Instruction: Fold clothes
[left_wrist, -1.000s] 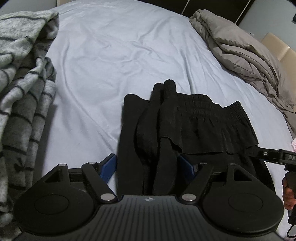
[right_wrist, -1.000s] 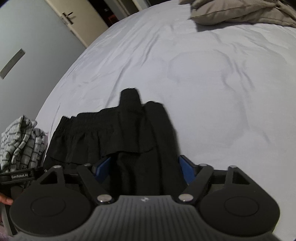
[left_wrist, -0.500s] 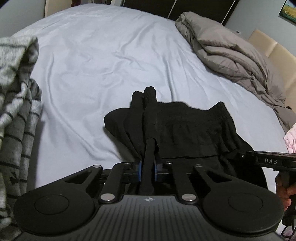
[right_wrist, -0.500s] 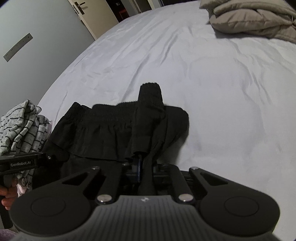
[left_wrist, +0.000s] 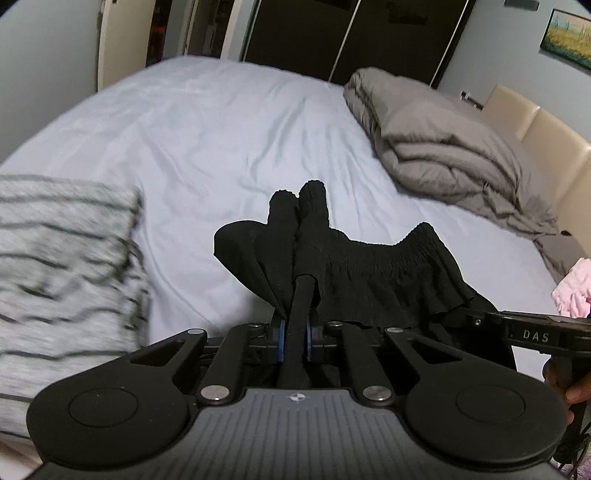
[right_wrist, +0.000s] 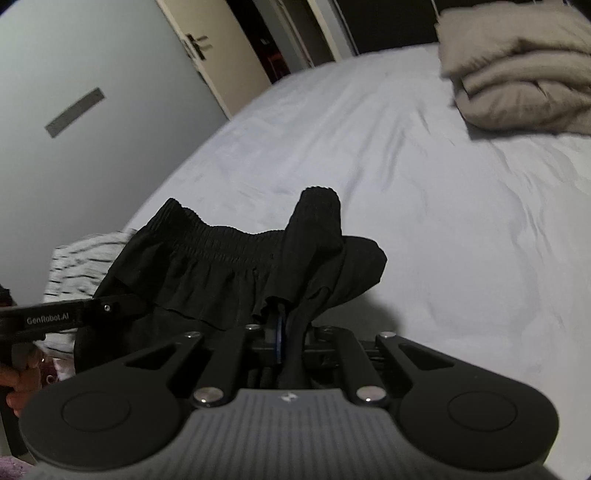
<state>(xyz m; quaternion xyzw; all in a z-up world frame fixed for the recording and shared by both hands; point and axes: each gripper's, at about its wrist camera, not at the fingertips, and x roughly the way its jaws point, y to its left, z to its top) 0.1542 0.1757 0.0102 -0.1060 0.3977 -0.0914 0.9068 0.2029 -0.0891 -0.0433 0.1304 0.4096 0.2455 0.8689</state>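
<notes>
Left claw (left_wrist: 294, 338) pinched tight on a bunched fold of the black garment (left_wrist: 388, 269); blue pads nearly together with cloth between. Right claw (right_wrist: 282, 338) likewise clamped on the garment's (right_wrist: 207, 269) opposite edge. The garment hangs lifted between the two, gathered elastic band uppermost, a ribbed cuff-like end standing above each grip; whether its lower part touches the bed is hidden by the tools.

Around it: grey striped knit (left_wrist: 62, 266) heaped just beside the left claw, blurred, well clear of the grip. Folded taupe duvet (left_wrist: 443, 155) piled far across the bed. Pink cloth (left_wrist: 572, 291) at the bed's edge, near the right tool's bar marked DAS. A hand (right_wrist: 22, 384) holds the left tool's handle, seen in the right wrist view. Nothing lies between the garment and the open sheet beyond.

Bed (left_wrist: 229, 133) covered in pale blue sheet, lightly wrinkled. Cream padded headboard (left_wrist: 546, 140), dark wardrobe doors (left_wrist: 388, 40), framed picture (left_wrist: 569, 37), door with handle (right_wrist: 199, 55).
</notes>
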